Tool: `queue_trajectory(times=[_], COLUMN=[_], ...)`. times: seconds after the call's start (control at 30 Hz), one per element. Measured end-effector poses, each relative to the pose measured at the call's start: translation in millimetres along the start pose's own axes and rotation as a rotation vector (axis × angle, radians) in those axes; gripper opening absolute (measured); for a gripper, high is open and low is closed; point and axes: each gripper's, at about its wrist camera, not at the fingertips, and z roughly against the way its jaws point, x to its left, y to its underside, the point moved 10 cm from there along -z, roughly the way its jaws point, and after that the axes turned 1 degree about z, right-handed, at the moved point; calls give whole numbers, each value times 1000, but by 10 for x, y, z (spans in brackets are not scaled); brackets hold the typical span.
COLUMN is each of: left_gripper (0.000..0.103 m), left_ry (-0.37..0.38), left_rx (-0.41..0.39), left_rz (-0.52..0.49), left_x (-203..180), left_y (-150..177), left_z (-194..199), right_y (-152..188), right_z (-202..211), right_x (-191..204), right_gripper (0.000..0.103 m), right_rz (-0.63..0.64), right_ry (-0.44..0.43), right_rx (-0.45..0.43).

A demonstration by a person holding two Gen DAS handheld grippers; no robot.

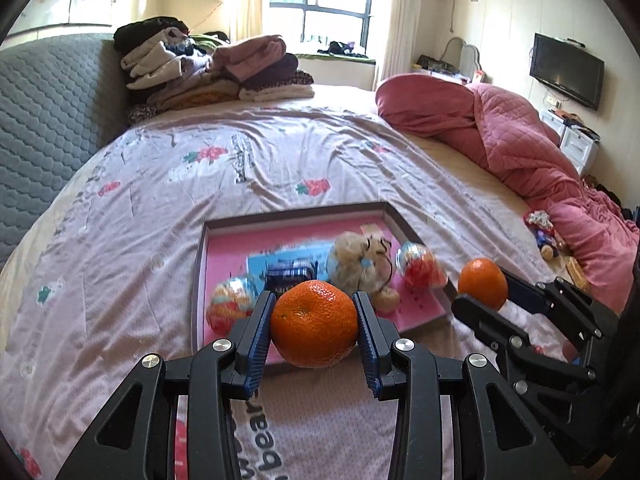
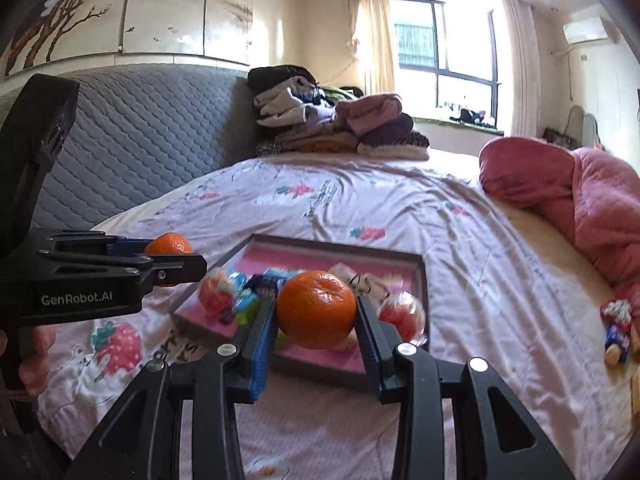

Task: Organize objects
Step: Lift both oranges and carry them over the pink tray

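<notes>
Bed [image 1: 280, 168], tray [image 1: 298, 218], gripped oranges [image 1: 314, 326].

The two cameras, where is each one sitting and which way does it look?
Left wrist view: sits on the left hand-held gripper, looking down its fingers across the bed at the tray; its orange is clamped, and the right hand-held gripper shows beside it.
Right wrist view: sits on the right hand-held gripper clamping its own orange; the left hand-held gripper and some fingers show.
Both share the tray, bed and window.
</notes>
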Motion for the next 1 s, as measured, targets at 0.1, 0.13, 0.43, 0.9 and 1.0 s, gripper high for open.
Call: queue_trajectory(times=[0.1,0.13,0.43,0.9,1.0], left_gripper=[40,40,40,40,40], left_ry=[-1,-5,-38,-42,-38], left_rx=[-11,-12,-13,44,54], left_rz=[6,7,-10,12,15], left_x=[25,36,109,264,282], left_y=[-83,-98,-135,98,170], left_z=[-56,-83,-392,-953,-1027], right_y=[-40,-61,-124,190,262], right_z=[-64,-101,-473,-982,-1053], right_x=[-5,-9,-21,54,51], right_gripper=[39,39,39,39,39], right_rz=[13,18,48,66,74], right_ry=[-2,2,5,-13,-6], right_rx=[0,-1,39,154,175])
